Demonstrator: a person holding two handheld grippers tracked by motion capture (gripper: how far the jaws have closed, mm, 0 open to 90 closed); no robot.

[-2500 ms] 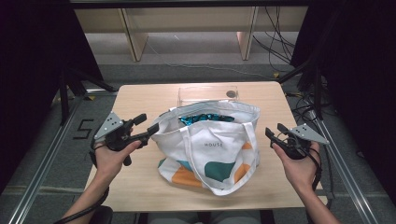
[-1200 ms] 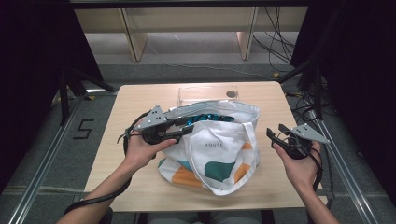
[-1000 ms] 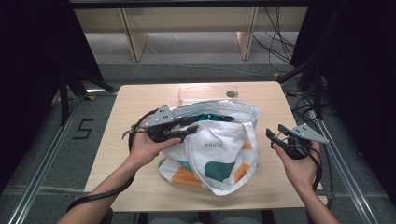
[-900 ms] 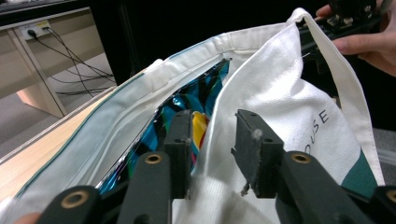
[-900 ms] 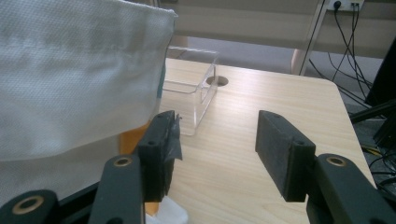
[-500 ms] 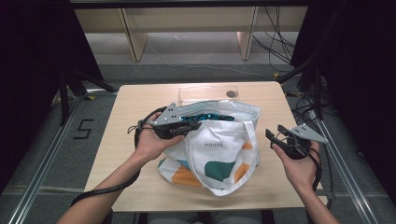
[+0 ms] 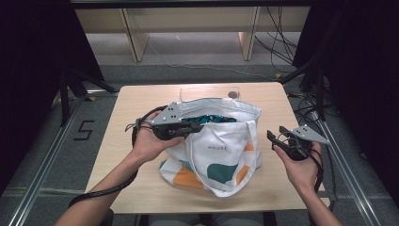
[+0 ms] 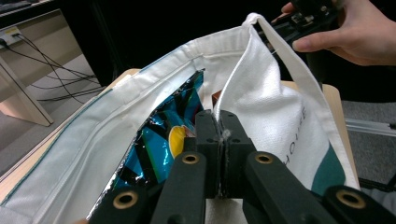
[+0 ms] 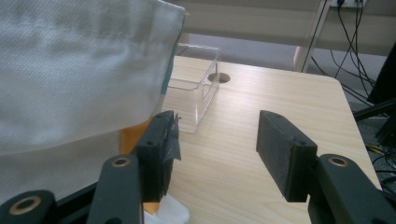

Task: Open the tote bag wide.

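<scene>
A white tote bag (image 7: 221, 146) with teal and orange patches stands on the wooden table (image 7: 141, 103). A shiny teal snack packet (image 7: 207, 119) lies inside its mouth. My left gripper (image 7: 195, 128) reaches into the bag's left side and is shut on the near rim. In the left gripper view the pads of the left gripper (image 8: 218, 126) pinch the white fabric edge of the bag (image 8: 275, 102), with the packet (image 8: 159, 140) just left of them. My right gripper (image 7: 277, 137) hovers open beside the bag's right side. Between the open jaws of the right gripper (image 9: 215, 140) is bare table.
A clear plastic box (image 7: 207, 92) stands behind the bag, near a round hole in the tabletop (image 7: 232, 94); the same box (image 9: 196, 93) appears in the right gripper view. Shelving and cables lie beyond the table's far edge. Bare tabletop lies left and right of the bag.
My left gripper moved right from the table's left side into the bag's mouth, and its jaws closed on the rim. The right gripper stayed put.
</scene>
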